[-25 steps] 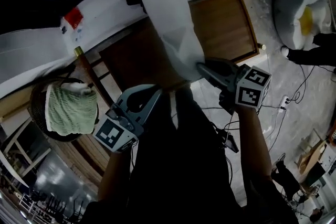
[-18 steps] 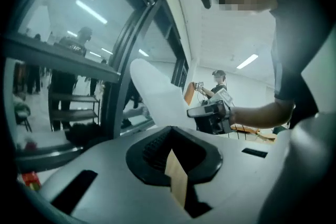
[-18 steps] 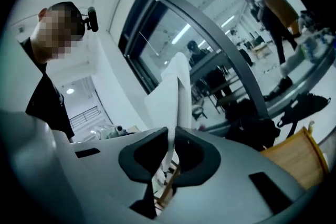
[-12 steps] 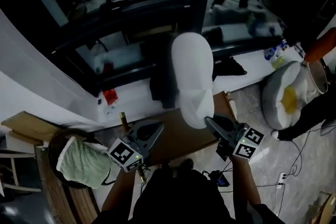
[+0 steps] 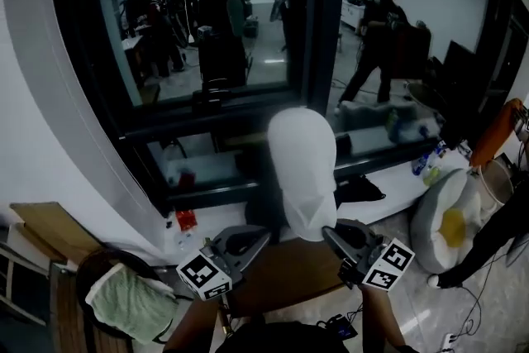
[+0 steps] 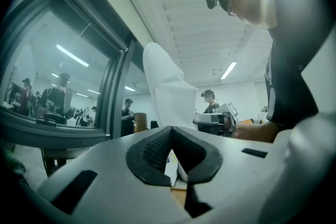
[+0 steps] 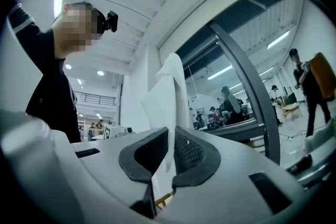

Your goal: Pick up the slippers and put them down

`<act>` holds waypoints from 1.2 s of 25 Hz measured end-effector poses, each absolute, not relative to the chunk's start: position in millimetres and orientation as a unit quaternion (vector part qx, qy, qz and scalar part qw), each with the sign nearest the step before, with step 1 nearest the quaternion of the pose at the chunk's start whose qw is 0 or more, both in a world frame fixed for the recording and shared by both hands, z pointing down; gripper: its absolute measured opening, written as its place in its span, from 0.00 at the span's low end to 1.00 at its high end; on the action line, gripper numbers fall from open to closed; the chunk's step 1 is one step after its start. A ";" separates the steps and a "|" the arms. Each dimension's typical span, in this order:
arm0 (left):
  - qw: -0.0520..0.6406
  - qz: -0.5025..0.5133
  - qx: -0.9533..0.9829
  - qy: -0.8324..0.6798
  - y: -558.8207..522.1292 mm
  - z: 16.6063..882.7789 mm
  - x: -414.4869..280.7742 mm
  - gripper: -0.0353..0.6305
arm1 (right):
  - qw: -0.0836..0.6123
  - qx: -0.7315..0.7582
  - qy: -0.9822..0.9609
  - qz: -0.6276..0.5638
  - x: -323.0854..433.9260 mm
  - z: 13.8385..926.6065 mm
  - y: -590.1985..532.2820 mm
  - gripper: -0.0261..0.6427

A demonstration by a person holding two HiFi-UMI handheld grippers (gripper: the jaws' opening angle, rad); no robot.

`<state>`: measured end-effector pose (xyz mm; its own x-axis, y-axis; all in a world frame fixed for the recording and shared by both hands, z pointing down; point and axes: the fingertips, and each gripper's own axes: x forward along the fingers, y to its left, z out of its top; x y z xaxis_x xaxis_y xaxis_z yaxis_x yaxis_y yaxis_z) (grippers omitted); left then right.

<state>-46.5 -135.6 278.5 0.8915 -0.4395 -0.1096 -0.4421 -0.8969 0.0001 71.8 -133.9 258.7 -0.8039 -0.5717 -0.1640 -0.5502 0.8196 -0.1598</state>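
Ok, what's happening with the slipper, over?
Right gripper shut on the white slipper, held up high, toe up. Left gripper jaws nearly together, nothing in them. Wooden table below, nothing seen in the way.

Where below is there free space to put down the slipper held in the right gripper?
The brown table under the slipper looks bare. The white ledge below the window is free between the red item and the dark cloth. Crowded: the basket with a green towel at left, and the ledge's right end, with bottles.
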 end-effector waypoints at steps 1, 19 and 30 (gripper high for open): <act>0.016 0.056 -0.972 0.227 -137.2 275.4 -47.4 0.07 | 0.107 -0.293 0.949 -0.048 70.2 254.6 -135.1 0.11; 0.041 0.079 -0.977 0.192 -130.6 264.2 -46.2 0.07 | 0.141 -0.280 0.948 -0.050 61.5 243.6 -139.6 0.11; 0.046 0.070 -0.980 0.182 -130.6 268.0 -42.4 0.07 | 0.140 -0.283 0.948 -0.045 57.2 242.1 -137.4 0.11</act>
